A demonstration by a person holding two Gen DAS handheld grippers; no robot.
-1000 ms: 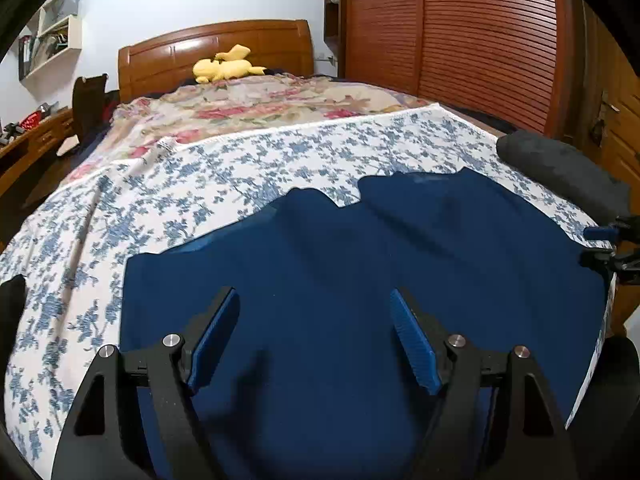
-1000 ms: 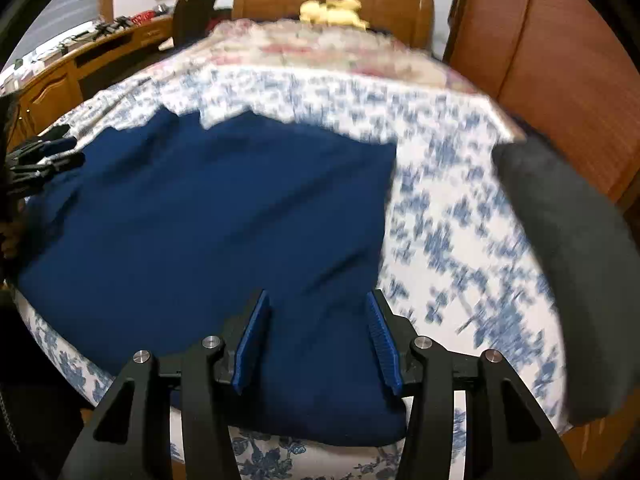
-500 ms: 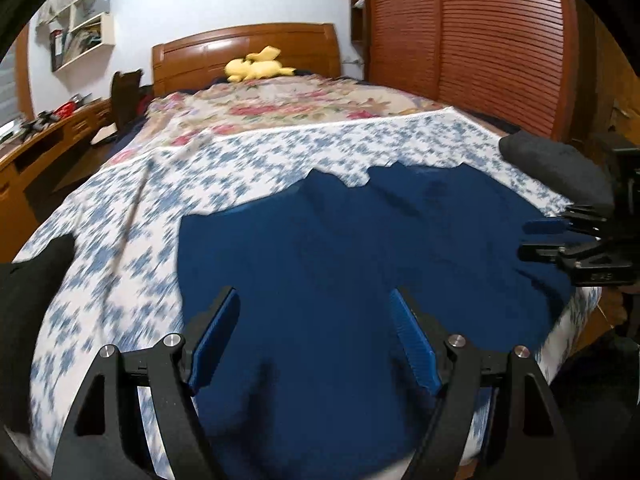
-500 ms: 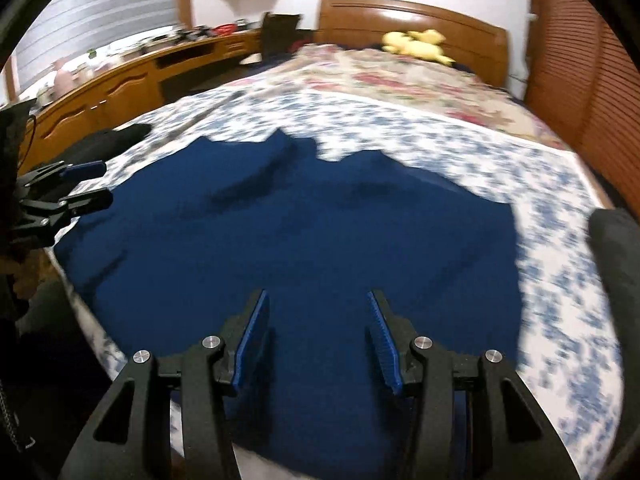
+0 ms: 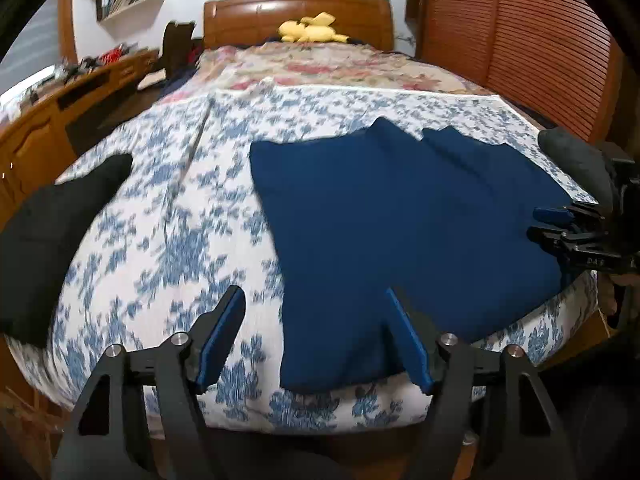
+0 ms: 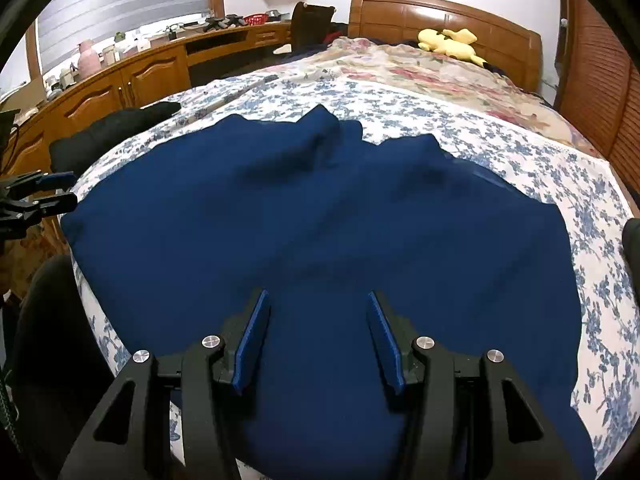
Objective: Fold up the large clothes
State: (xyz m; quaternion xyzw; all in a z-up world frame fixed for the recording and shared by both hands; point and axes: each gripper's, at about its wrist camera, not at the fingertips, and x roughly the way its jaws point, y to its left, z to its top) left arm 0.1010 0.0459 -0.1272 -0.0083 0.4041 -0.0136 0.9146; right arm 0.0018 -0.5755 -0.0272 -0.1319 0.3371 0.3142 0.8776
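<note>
The navy garment [image 6: 320, 216] lies spread on the bed [image 5: 168, 240], over the blue-flowered sheet, its near edge at the foot of the mattress and its two points towards the headboard. Compared with a second ago, the left wrist view has slid leftward: the left hand-held gripper [image 5: 316, 336] now straddles the garment's near left corner, with bare sheet under its left finger and navy cloth under its right. Its jaws have just been closing a little, yet they stand apart, and the cloth lies below them, not pinched. The right hand-held gripper [image 6: 318, 340] hovers over the near middle of the garment, jaws open and empty, about as wide as before; its view has swung to take in the whole spread.

My reading is that the person is lining up on the near hem to start a fold, the left side first. Whether the fingertips already touch the fabric is hard to say from these distorted views. A black cloth [image 5: 52, 216] lies at the bed's left edge, well apart.
</note>
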